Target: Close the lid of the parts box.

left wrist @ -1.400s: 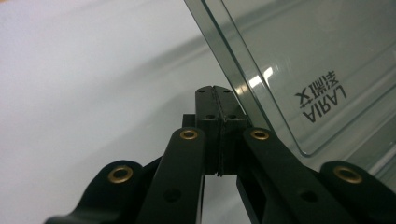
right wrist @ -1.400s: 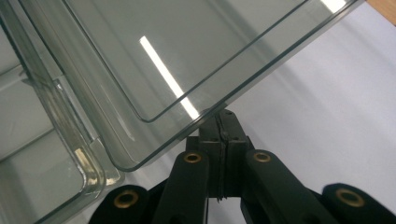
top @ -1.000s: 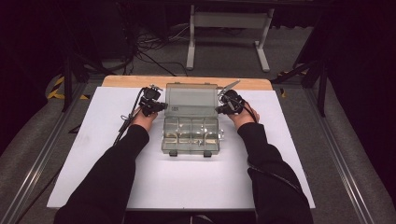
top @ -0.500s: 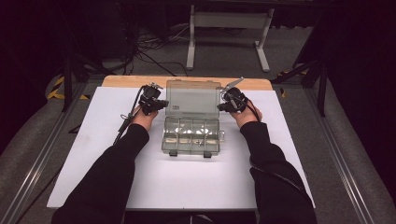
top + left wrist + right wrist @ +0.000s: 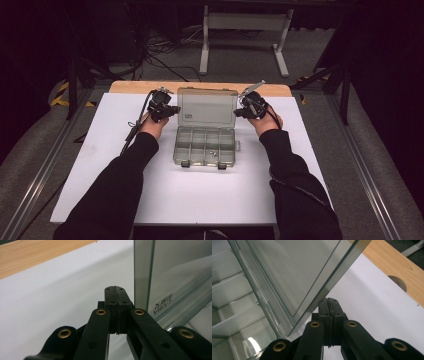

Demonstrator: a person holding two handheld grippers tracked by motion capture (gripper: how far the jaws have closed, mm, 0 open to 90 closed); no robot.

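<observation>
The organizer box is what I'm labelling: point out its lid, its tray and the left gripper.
lid point(image 5: 207, 106), high view, middle of the raised clear panel.
tray point(image 5: 205, 145), high view, a divider among the compartments.
left gripper point(image 5: 116, 293), left gripper view, seam between its closed jaw tips.

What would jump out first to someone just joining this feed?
A clear plastic compartment box sits mid-table on the white mat, its lid standing open toward the far edge. The left tool and right tool, both shut, flank that lid, one at each side edge.
</observation>
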